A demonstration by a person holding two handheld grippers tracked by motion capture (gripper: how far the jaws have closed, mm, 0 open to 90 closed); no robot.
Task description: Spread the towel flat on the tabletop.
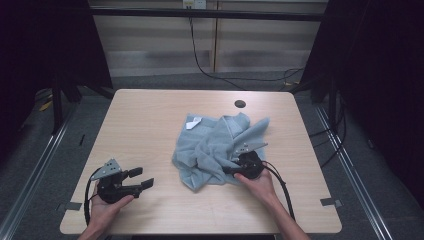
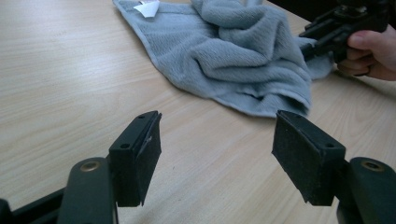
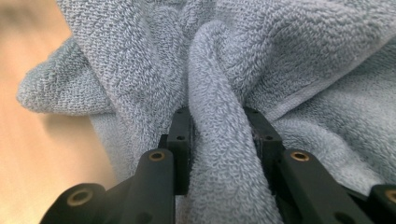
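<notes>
Right claw [image 3: 217,135] pinches a towel [image 1: 215,150] fold; left claw [image 2: 217,154] gapes wide over bare table [image 1: 150,120].

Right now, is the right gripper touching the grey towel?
Touching: the right gripper view shows the right gripper pinching a fold of the grey towel.

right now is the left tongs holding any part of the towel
No, the left tongs stand open over bare table, with the grey towel lying farther off, untouched by them.
</notes>
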